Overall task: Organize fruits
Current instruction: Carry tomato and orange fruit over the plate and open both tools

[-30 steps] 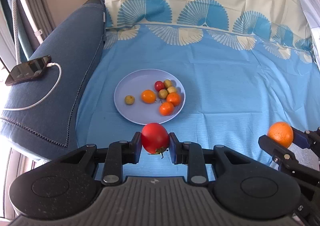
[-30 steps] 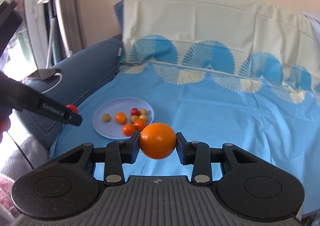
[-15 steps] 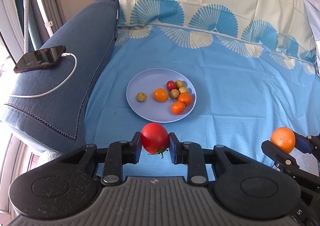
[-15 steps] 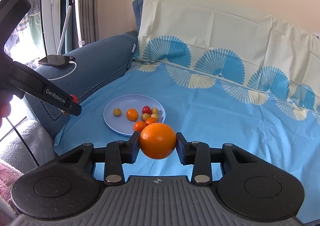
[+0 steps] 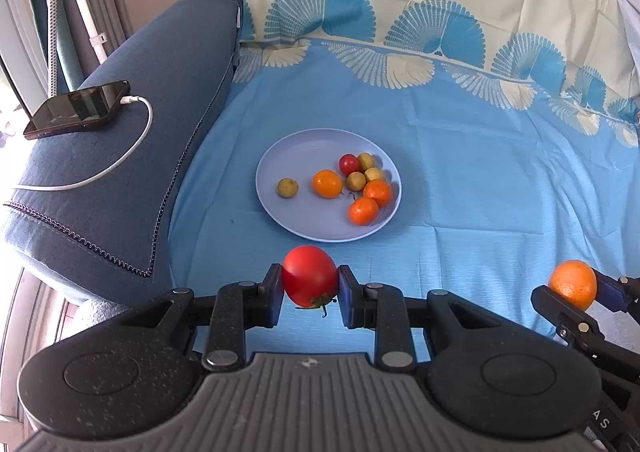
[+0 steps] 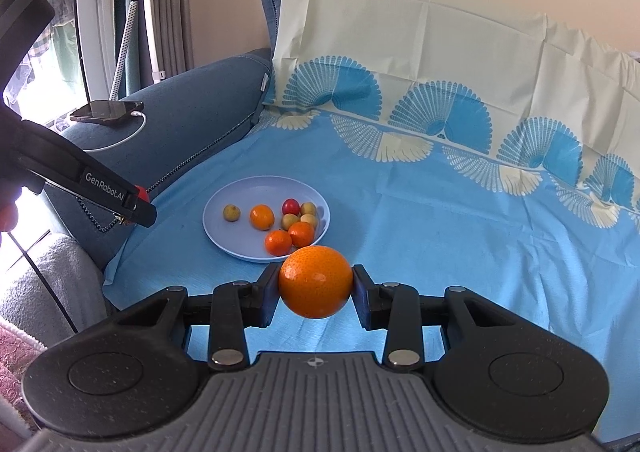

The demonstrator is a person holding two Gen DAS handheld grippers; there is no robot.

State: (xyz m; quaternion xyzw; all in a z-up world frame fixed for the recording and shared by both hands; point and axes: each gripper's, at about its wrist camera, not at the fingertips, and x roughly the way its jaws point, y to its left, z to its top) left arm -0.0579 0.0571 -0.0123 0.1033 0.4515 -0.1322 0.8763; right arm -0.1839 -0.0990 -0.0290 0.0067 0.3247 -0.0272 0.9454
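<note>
My left gripper [image 5: 310, 294] is shut on a red tomato [image 5: 310, 275], held above the blue cloth just short of the plate's near rim. The pale blue plate [image 5: 294, 156] holds several small fruits: orange ones, yellow-green ones and one red one. My right gripper [image 6: 316, 298] is shut on an orange [image 6: 315, 281], also in front of the plate [image 6: 236, 196]. In the left wrist view the orange [image 5: 573, 284] and the right gripper [image 5: 576, 294] show at the far right. The right wrist view catches the left gripper [image 6: 138, 208] at the left, with a sliver of the tomato [image 6: 141, 193].
A blue patterned cloth [image 5: 460, 172] covers the sofa seat and backrest. On the dark blue armrest [image 5: 120, 156] lies a phone [image 5: 78, 108] with a white charging cable [image 5: 120, 160]. A window and curtains are at the far left.
Both views have shifted slightly, so the plate sits a little further right in each. Both grips are unchanged.
</note>
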